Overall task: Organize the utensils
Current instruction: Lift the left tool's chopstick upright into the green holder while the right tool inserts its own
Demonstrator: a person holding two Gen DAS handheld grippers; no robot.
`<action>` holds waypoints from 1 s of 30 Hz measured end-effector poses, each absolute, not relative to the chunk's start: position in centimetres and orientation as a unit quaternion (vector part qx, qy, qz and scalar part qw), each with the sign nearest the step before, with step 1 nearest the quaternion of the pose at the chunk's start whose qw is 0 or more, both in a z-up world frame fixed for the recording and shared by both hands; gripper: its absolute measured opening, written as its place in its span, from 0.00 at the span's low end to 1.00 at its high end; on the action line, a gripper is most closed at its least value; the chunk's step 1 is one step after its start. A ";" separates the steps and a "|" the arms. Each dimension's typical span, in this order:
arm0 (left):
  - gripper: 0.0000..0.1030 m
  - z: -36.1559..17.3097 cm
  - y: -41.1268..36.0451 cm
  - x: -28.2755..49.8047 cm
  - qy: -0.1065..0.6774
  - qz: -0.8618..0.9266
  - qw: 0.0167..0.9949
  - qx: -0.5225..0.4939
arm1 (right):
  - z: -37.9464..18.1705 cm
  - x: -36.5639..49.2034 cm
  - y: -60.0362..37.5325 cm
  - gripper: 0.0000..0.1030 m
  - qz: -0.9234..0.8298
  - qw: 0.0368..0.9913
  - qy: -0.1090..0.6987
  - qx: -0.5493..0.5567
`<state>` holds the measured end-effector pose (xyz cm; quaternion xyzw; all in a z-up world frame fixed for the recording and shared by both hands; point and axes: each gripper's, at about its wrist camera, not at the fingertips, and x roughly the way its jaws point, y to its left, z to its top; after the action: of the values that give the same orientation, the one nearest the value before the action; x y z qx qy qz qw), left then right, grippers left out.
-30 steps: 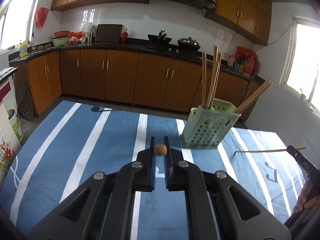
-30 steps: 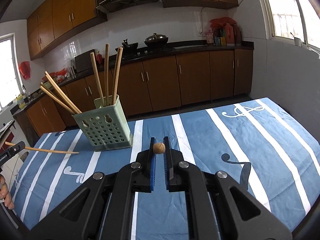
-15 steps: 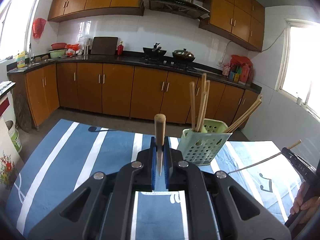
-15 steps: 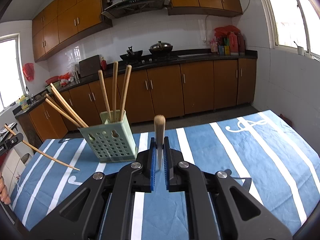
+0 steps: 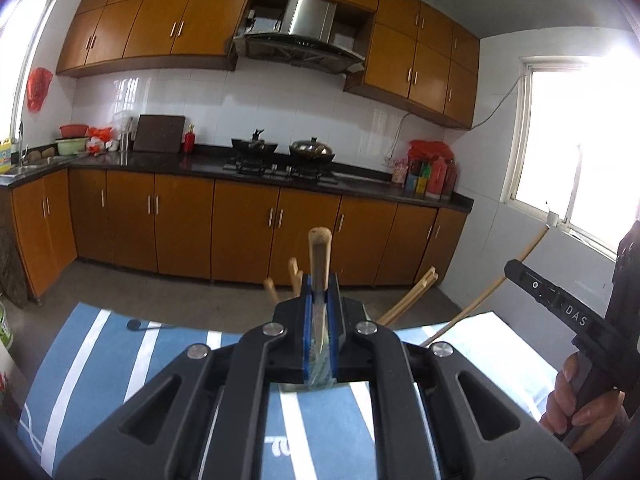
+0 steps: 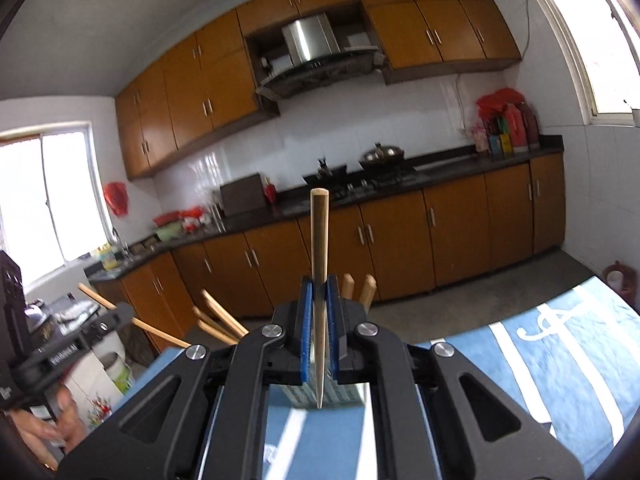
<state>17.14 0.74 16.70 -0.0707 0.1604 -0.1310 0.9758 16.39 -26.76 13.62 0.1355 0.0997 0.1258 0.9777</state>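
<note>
**Both grippers holding chopsticks**

L gripper: jaws clamped on tapered wooden chopstick, blunt end up.
R gripper: same w/ second wooden chopstick, tip below pads.
Both above blue striped tablecloth.

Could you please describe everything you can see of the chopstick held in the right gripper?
The chopstick is a slim, round stick of pale brown wood with a flat blunt end on top and a fine point below. It stands almost upright, clamped near its lower half between the blue pads of the shut right gripper; nothing else touches it.
</note>
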 end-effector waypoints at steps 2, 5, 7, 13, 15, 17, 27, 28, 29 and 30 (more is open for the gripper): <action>0.07 17.5 0.1 17.6 0.147 -0.127 0.978 -0.069 | 14.7 16.9 -26.2 0.08 0.123 0.980 0.078 0.134; 0.07 18.2 -1.0 19.2 0.141 -0.125 0.980 -0.062 | 15.3 17.8 -25.4 0.08 0.108 0.985 0.049 0.128; 0.07 18.1 -1.5 20.2 0.146 -0.121 0.980 -0.060 | 15.4 18.8 -25.2 0.08 0.104 0.985 0.040 0.132; 0.07 16.5 -2.2 22.8 0.176 -0.114 0.976 -0.055 | 13.3 22.3 -24.0 0.08 0.096 0.987 0.068 0.112; 0.07 15.9 -2.4 23.4 0.183 -0.113 0.975 -0.052 | 12.5 23.4 -23.6 0.08 0.097 0.986 0.081 0.106; 0.07 15.2 -2.5 24.1 0.191 -0.112 0.974 -0.050 | 11.6 24.4 -23.3 0.08 0.098 0.985 0.097 0.105; 0.07 12.7 -2.5 27.2 0.236 -0.114 0.963 -0.060 | 9.2 26.0 -22.8 0.08 0.099 0.980 0.141 0.101; 0.07 12.6 -2.5 27.3 0.237 -0.114 0.963 -0.061 | 9.2 26.0 -22.9 0.08 0.099 0.979 0.144 0.103; 0.07 12.5 -2.6 27.3 0.238 -0.114 0.963 -0.061 | 9.2 26.0 -23.0 0.08 0.099 0.979 0.146 0.105; 0.07 12.4 -2.5 27.4 0.239 -0.114 0.962 -0.061 | 9.1 26.1 -22.9 0.08 0.098 0.979 0.147 0.105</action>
<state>27.44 -2.47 12.44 -0.0607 0.2388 -0.1139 0.9625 26.06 -22.89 9.09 0.1055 0.1472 0.0985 0.9785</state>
